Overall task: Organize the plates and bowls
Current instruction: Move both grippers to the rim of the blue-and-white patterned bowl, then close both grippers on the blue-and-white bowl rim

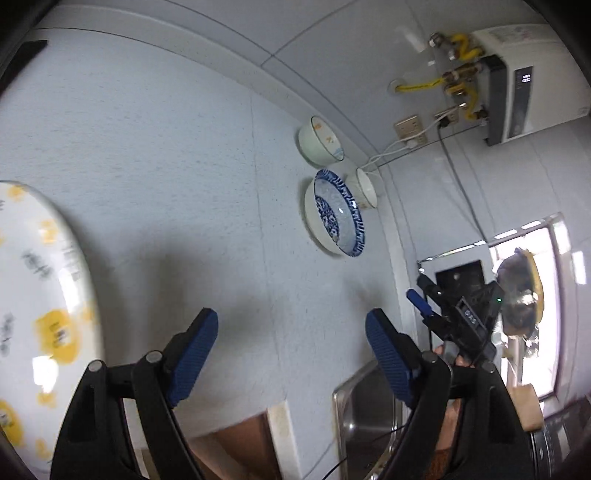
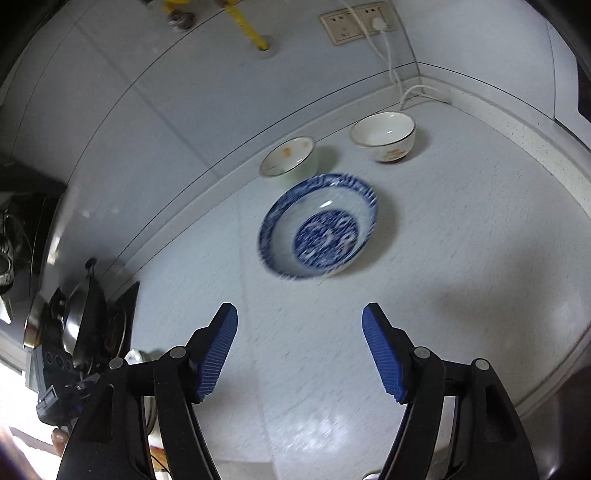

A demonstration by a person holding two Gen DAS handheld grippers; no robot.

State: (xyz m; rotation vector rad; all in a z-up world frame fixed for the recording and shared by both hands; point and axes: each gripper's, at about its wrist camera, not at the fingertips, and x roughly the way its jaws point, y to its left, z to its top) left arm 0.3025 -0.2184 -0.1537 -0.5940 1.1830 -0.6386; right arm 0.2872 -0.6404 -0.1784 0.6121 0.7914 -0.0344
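A blue-patterned bowl (image 2: pixel 321 229) sits on the pale countertop (image 2: pixel 461 258), a short way ahead of my right gripper (image 2: pixel 300 310), which is open and holds nothing. Behind it stand a pale green bowl (image 2: pixel 291 157) and a white gold-rimmed bowl (image 2: pixel 384 136). In the left wrist view my left gripper (image 1: pixel 291 317) is open and empty over bare counter. A white plate with yellow flowers (image 1: pixel 40 314) lies close to its left finger. The blue bowl (image 1: pixel 338 214), green bowl (image 1: pixel 319 142) and white bowl (image 1: pixel 365 186) are farther ahead.
A steel sink (image 1: pixel 369 406) lies near the left gripper's right finger. A stove with a dark pan (image 2: pixel 81 317) is at the counter's left end. Wall sockets with white cables (image 2: pixel 354 22) and a water heater (image 1: pixel 513 99) hang behind the bowls.
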